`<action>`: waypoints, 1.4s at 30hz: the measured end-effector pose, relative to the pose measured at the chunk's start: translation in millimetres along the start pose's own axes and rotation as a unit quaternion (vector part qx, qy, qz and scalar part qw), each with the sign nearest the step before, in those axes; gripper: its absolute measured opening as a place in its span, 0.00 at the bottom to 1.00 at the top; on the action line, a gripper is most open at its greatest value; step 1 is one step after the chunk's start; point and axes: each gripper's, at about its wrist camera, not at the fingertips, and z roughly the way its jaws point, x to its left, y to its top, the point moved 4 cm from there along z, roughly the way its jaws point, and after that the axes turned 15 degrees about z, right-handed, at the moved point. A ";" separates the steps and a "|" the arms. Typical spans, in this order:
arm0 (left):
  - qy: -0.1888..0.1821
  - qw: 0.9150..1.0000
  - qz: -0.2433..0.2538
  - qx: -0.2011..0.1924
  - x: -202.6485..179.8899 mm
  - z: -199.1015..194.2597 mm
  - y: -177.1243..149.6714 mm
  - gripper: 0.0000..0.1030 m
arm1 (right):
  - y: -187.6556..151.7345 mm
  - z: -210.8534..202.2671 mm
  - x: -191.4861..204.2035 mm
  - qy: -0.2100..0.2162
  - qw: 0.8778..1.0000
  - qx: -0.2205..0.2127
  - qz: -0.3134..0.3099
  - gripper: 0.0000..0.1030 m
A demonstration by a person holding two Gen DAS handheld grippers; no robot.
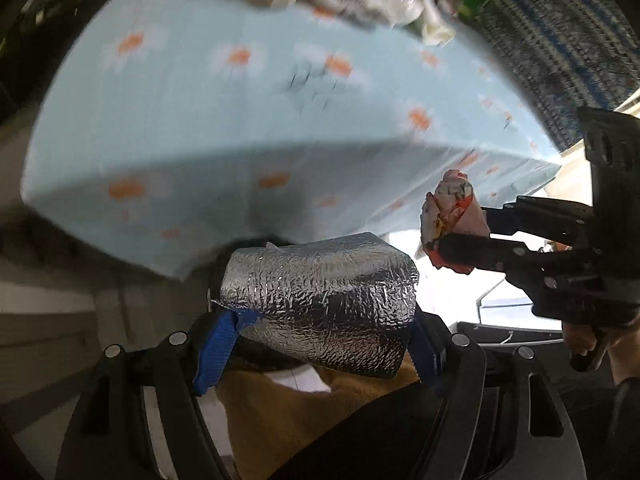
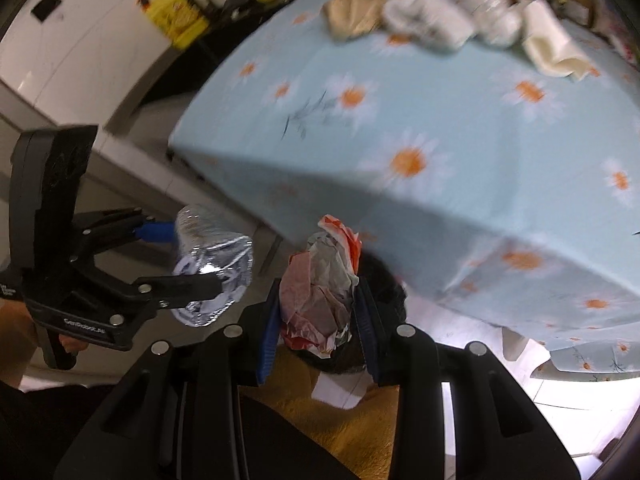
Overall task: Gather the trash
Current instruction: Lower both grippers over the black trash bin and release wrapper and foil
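My left gripper (image 1: 316, 328) is shut on a crumpled silver foil bag (image 1: 320, 300), held in front of the table's near edge. The same foil bag (image 2: 212, 264) shows at the left of the right wrist view, between the left gripper's fingers (image 2: 176, 258). My right gripper (image 2: 318, 312) is shut on a crumpled red-and-white wrapper (image 2: 320, 292). That wrapper (image 1: 452, 208) appears at the right of the left wrist view, pinched by the right gripper (image 1: 448, 236). Both grippers point steeply down over a dark round opening (image 2: 380, 276), largely hidden behind the trash.
A table with a light blue daisy tablecloth (image 1: 240, 104) fills the upper view. More crumpled paper and white wrappers (image 2: 440, 20) lie along its far side. A yellow container (image 2: 176, 8) stands by a white wall. Mustard-yellow fabric (image 2: 304, 412) lies below the grippers.
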 end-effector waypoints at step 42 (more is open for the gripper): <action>0.015 0.992 -0.098 0.075 59.3 103.5 -56.1 0.84 | -21.2 98.5 -39.2 -0.044 0.995 0.069 0.062 0.54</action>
